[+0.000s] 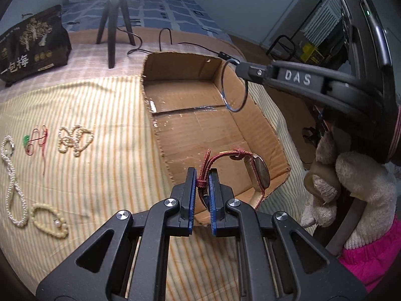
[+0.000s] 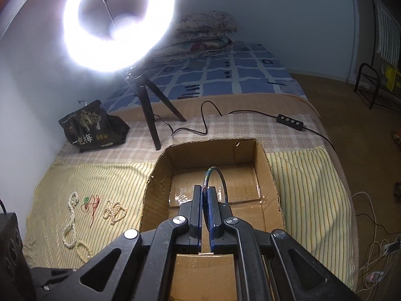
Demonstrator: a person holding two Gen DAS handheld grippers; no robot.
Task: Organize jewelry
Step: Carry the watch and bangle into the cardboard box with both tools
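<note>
Watch [image 1: 253,173] (red woven strap, round face) hangs above cardboard box [image 1: 190,125].

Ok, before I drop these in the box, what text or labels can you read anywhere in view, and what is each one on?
"DAS": white letters on the right gripper arm.
"一包梅": large white characters on the black snack bag.
Smaller gold print and the white label on that bag: too small to read.
Yellow box by the shelf: print blurred, unreadable.
</note>
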